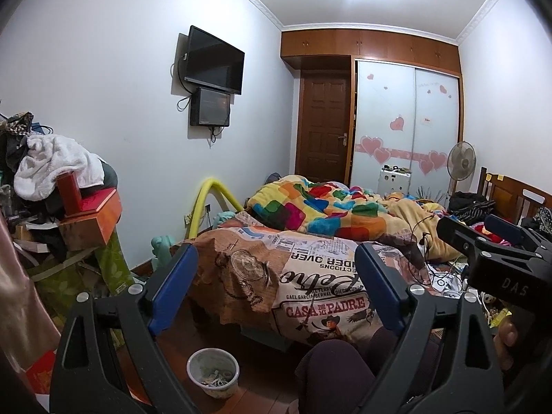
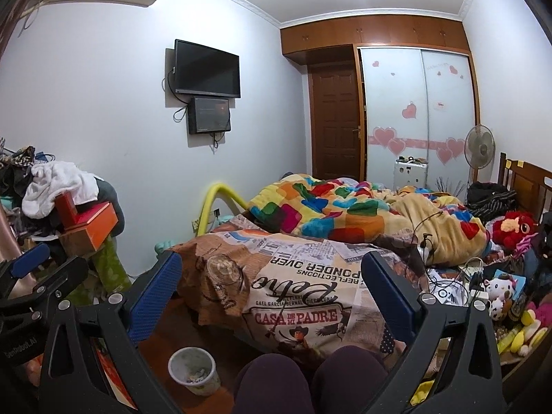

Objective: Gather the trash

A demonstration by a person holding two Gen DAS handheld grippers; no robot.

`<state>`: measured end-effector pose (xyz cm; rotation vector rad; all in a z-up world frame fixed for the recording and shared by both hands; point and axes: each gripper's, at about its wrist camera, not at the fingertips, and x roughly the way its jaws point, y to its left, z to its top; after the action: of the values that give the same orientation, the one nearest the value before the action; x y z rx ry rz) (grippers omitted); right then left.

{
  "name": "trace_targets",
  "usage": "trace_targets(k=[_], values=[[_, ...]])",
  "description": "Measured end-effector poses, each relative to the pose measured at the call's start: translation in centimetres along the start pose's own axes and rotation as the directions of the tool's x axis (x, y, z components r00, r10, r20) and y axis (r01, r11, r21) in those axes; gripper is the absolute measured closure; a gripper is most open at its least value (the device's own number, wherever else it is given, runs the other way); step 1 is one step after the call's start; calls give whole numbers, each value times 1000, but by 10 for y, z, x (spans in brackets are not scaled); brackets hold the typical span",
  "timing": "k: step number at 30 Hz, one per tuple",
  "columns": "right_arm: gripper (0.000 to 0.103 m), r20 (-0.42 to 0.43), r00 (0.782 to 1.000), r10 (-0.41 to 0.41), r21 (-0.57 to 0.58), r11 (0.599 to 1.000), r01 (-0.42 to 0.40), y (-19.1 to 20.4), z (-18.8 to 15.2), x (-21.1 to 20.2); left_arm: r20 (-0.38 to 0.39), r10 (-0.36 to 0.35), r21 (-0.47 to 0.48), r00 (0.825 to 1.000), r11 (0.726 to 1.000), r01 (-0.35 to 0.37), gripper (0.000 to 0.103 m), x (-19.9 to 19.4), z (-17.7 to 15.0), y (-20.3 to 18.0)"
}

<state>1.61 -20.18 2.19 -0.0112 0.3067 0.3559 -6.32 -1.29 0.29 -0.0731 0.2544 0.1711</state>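
Note:
A small white trash bin (image 1: 213, 373) stands on the wooden floor by the bed, with scraps of paper in it; it also shows in the right wrist view (image 2: 194, 370). My left gripper (image 1: 276, 265) is open and empty, held above the bed's foot. My right gripper (image 2: 272, 272) is open and empty too, beside the left one. The right gripper shows at the right edge of the left wrist view (image 1: 483, 231). The left gripper shows at the left edge of the right wrist view (image 2: 31, 265). No loose piece of trash is clear in either view.
A bed with a printed sheet (image 2: 296, 296) and a colourful blanket (image 2: 331, 207) fills the middle. Toys and cables (image 2: 496, 293) crowd its right side. A pile of clothes and red boxes (image 1: 69, 186) stands at left. My knees (image 2: 310, 379) are below.

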Motion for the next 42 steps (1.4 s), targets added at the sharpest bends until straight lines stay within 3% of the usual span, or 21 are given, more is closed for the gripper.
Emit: trace_targets(k=[42], values=[[0, -10, 1000, -2, 9, 1000, 2, 0, 3, -4, 17, -5, 11, 1000, 1000, 4, 4, -3, 5, -7]])
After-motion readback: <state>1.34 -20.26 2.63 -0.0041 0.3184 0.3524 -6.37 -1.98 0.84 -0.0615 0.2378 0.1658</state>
